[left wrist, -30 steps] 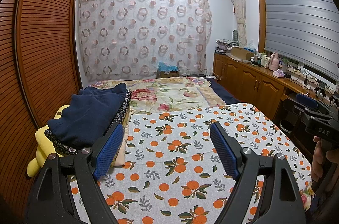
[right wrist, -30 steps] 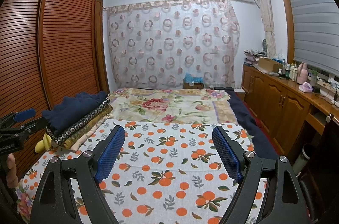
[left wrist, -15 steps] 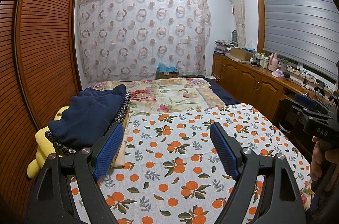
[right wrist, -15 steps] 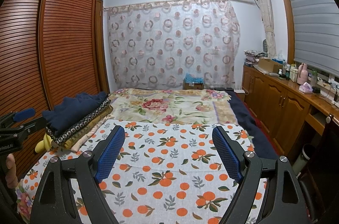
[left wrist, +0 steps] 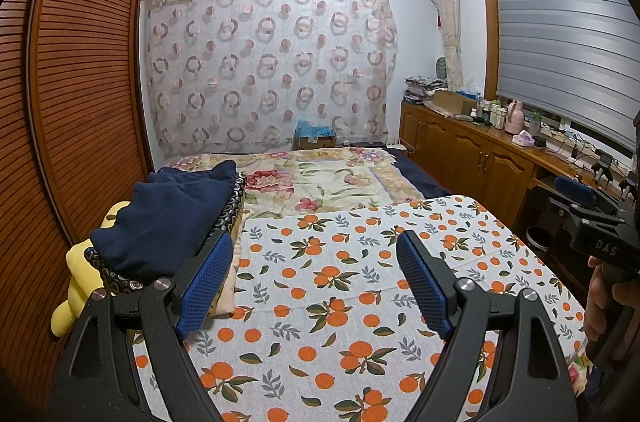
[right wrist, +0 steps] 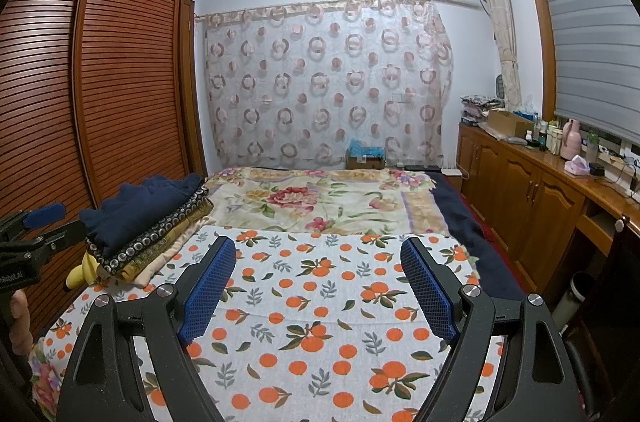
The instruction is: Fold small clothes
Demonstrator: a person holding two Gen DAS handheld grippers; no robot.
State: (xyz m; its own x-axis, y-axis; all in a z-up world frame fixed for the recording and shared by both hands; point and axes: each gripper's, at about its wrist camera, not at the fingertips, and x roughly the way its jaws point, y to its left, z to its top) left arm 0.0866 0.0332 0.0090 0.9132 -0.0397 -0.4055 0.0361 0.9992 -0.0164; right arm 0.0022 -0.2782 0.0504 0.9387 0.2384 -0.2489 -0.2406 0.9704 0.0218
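A stack of folded clothes with a navy garment (left wrist: 172, 218) on top lies at the left side of the bed; it also shows in the right wrist view (right wrist: 140, 210). Under it are a dark ring-patterned piece (right wrist: 160, 242) and a yellow item (left wrist: 80, 282). My left gripper (left wrist: 316, 262) is open and empty above the orange-print sheet (left wrist: 332, 302), just right of the stack. My right gripper (right wrist: 316, 266) is open and empty above the same sheet (right wrist: 320, 322). Each gripper shows at the edge of the other's view, the right one (left wrist: 592, 222) and the left one (right wrist: 32, 238).
A floral blanket (left wrist: 320, 182) covers the far half of the bed. A slatted wooden wardrobe (left wrist: 80, 102) stands along the left. A wooden cabinet (right wrist: 540, 194) with bottles and boxes runs along the right. A patterned curtain (right wrist: 328, 82) hangs at the back.
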